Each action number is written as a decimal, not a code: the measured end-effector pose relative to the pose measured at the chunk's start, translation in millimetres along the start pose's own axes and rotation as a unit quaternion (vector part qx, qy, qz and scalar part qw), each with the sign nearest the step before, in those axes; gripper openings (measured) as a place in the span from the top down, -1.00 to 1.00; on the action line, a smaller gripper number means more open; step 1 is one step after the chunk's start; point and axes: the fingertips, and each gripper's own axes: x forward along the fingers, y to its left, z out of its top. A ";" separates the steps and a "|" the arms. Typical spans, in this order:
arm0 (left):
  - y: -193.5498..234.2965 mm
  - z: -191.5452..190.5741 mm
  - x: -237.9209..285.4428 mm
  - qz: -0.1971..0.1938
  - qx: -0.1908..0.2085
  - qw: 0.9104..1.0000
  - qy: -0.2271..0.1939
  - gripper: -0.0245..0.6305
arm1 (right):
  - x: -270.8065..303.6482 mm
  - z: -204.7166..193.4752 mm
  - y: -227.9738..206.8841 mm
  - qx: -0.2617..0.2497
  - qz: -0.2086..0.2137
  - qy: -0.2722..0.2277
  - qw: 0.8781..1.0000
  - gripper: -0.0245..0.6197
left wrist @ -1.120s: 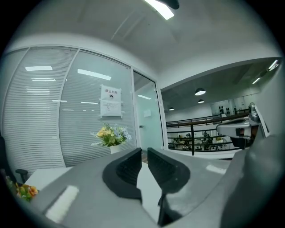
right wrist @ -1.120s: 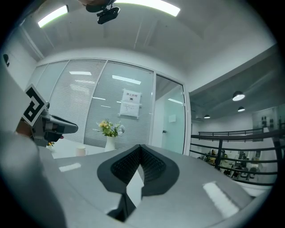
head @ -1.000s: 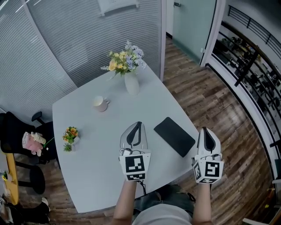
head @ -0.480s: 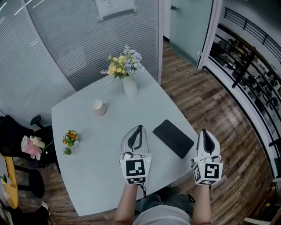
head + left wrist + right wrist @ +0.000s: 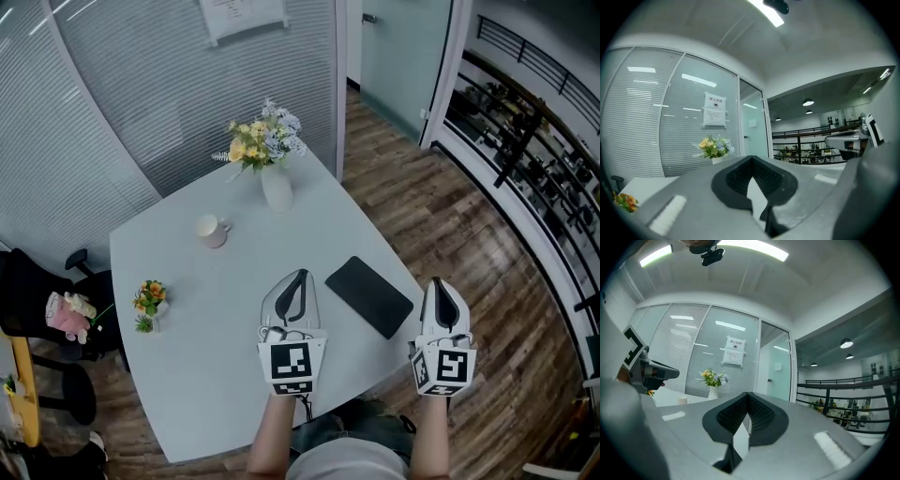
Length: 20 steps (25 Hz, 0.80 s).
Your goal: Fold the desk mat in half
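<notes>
While the black desk mat (image 5: 369,295) lies flat by the table's (image 5: 187,375) right edge in the head view, bare tabletop spreads leftward. Left gripper view: left gripper (image 5: 751,159) closed, empty; the wall notice's (image 5: 715,110) print seems unreadably small. Right gripper view: right gripper (image 5: 747,397) closed, empty.

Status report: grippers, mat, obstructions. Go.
Left gripper and right gripper shut, empty. Black rectangular desk mat flat, unfolded, lying between them, untouched. Nothing on the mat.
</notes>
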 end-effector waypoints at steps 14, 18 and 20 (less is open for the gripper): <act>-5.2 0.2 1.0 -0.007 -0.002 1.000 0.001 0.92 | -2.7 -0.8 -6.1 0.003 -0.005 -0.001 1.000 0.86; -3.7 -0.1 -0.2 -0.007 -0.004 1.000 0.001 0.92 | -4.5 -1.3 -8.6 0.001 -0.009 0.001 1.000 0.86; -3.2 -0.1 -0.4 -0.006 -0.004 1.000 0.001 0.92 | -5.1 -2.2 -10.6 0.001 -0.011 0.003 1.000 0.86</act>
